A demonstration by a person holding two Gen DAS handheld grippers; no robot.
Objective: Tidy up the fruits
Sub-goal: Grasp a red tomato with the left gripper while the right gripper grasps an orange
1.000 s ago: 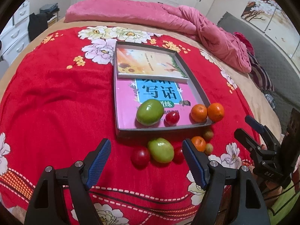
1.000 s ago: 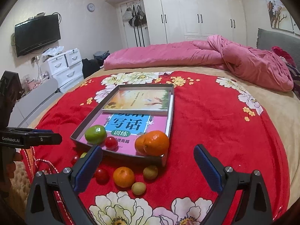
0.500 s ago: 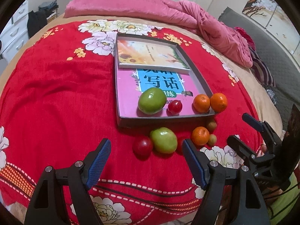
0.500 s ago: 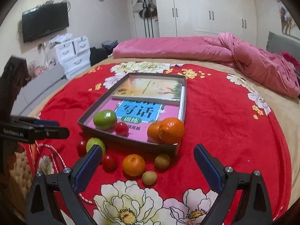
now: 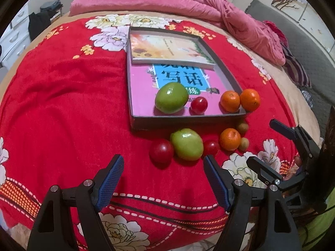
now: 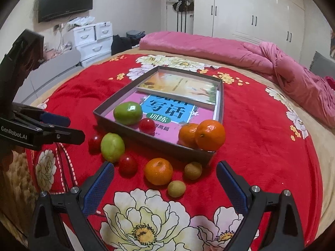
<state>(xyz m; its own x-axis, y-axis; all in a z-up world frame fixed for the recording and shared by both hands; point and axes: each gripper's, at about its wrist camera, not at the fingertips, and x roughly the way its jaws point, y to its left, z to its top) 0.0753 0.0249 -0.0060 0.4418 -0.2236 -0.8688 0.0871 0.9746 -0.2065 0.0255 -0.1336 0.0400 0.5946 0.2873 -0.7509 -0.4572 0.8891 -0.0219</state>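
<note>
Tray [image 5: 184, 119] on bed holds green fruit [image 5: 171, 97], cherry tomato [image 5: 198, 105], orange [image 5: 229, 101]; second orange [image 5: 250, 99] just beside tray's outer corner. Left on red blanket [image 5: 62, 104] near tray front: green fruit [image 5: 186, 144], two tomatoes, orange [image 6: 158, 171], two small brownish fruits. Left gripper [image 5: 163, 179] and right gripper [image 6: 165, 185] both released, empty. Roughly a third done.

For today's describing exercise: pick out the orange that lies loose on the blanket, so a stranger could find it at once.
Start at the shallow grey tray on the red flowered blanket. Along its near wall lies a row of loose fruit. The orange sits there between a red tomato and two small tan fruits: the only orange fruit outside the tray.
</note>
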